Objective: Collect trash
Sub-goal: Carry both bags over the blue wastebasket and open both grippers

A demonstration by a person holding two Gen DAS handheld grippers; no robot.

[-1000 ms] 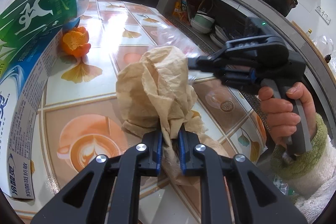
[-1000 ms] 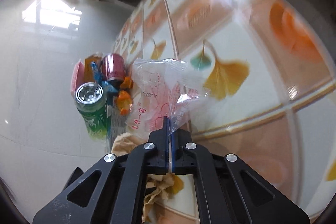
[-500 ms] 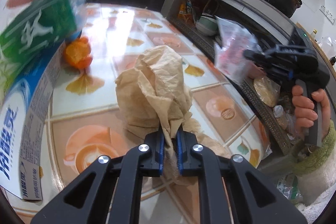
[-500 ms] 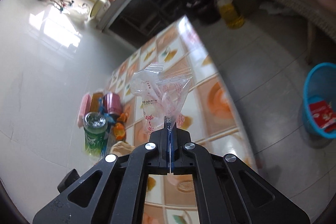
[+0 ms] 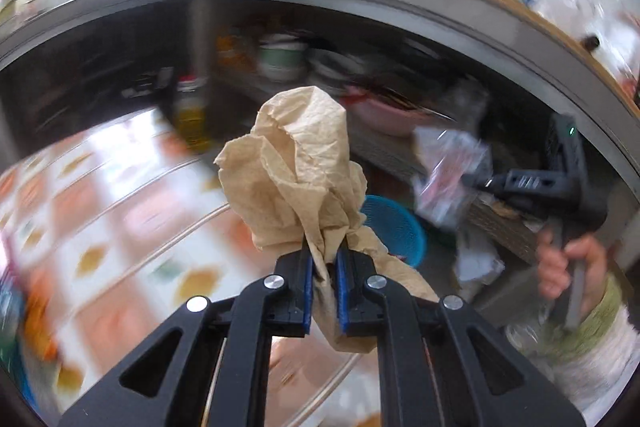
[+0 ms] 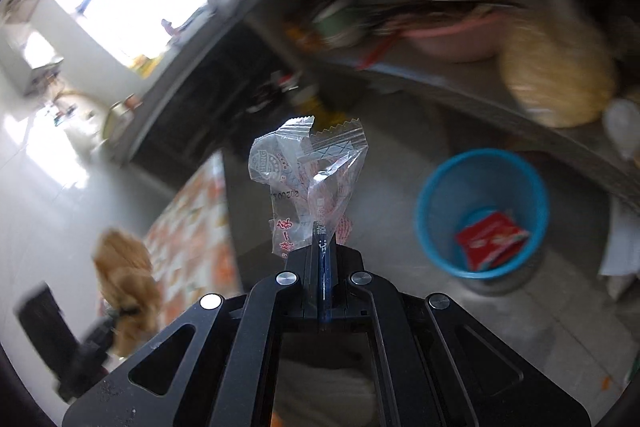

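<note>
- My left gripper [image 5: 322, 261] is clamped on a crumpled wad of brown paper [image 5: 298, 175]; the blue pads [image 5: 307, 283] press it from both sides, the bulk of the wad stands up above the fingertips and a tail of it hangs down below them
- My right gripper [image 6: 322, 247] has its jaws pressed together on the bottom edge of a clear plastic wrapper [image 6: 308, 187]; the wrapper, with red print and a zigzag-cut top edge, stands upright above the fingertips
- In the left wrist view the right gripper [image 5: 466, 180] shows at the right, wrapper [image 5: 450, 173] at its tip, with my hand [image 5: 568, 267] around the handle and a green-and-white fuzzy sleeve [image 5: 592, 331] at the wrist
- In the right wrist view the brown paper [image 6: 124, 279] shows blurred at the lower left, beside the tiled table
- A blue bin [image 6: 432, 223] stands on the grey floor to the right of the wrapper; a red packet [image 6: 490, 239] lies at its bottom; in the left wrist view the bin [image 5: 394, 227] peeks out just behind the brown paper
- The table [image 5: 120, 211], tiled with orange and leaf patterns, lies to the lower left; its near part is heavily blurred
- Beyond the bin runs a dark counter [image 5: 360, 11] with shelves under it; a pink basin [image 6: 452, 43] and a green bowl [image 5: 280, 57] sit there, too blurred for detail
</note>
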